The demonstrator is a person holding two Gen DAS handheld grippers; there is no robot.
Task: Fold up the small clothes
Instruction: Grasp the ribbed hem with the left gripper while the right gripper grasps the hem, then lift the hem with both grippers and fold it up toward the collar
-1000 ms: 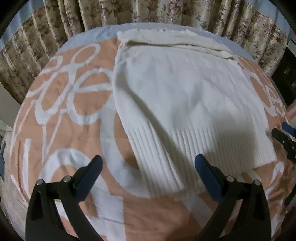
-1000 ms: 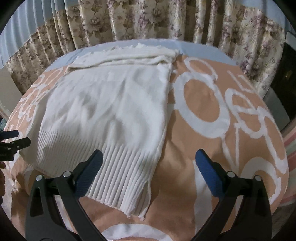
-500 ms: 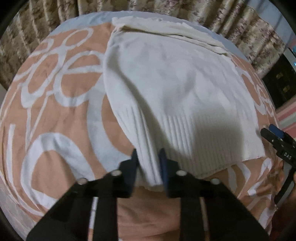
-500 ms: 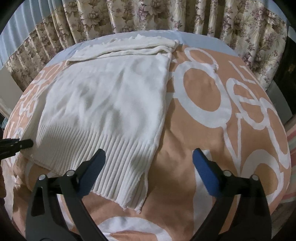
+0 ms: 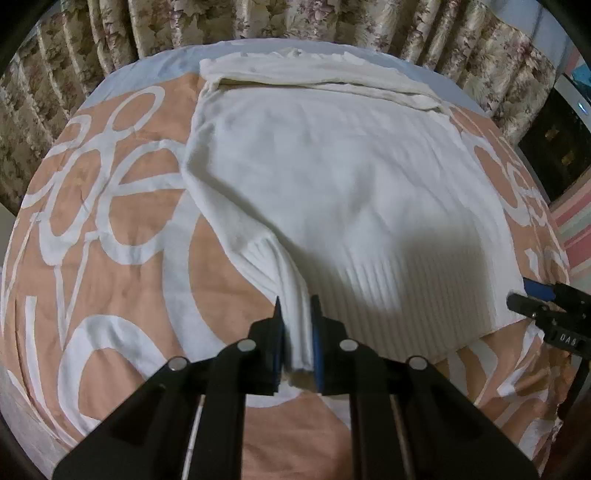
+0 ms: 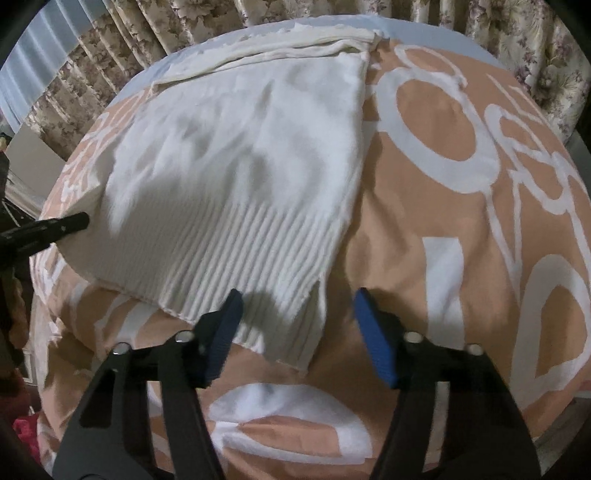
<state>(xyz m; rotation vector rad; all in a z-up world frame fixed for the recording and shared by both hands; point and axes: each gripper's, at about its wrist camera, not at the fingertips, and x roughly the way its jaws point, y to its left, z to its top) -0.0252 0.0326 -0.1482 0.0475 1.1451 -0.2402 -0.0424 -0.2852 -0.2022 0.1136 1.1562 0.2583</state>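
White knit sweater (image 5: pixel 332 177) lengthwise, ribbed hem nearest.

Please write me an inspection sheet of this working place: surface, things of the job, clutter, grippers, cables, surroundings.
Surface: orange bedcover with white ring pattern, wrinkled.
Job's things: white knit sweater lying flat, ribbed hem nearest the cameras.
Clutter: nothing seen on the cover.
Grippers: left gripper shut on the sweater's hem corner; right gripper closing, pads not yet pressing, hem corner between them.
Cables: nothing seen.
Surroundings: floral curtains behind; dark cabinet at one side.
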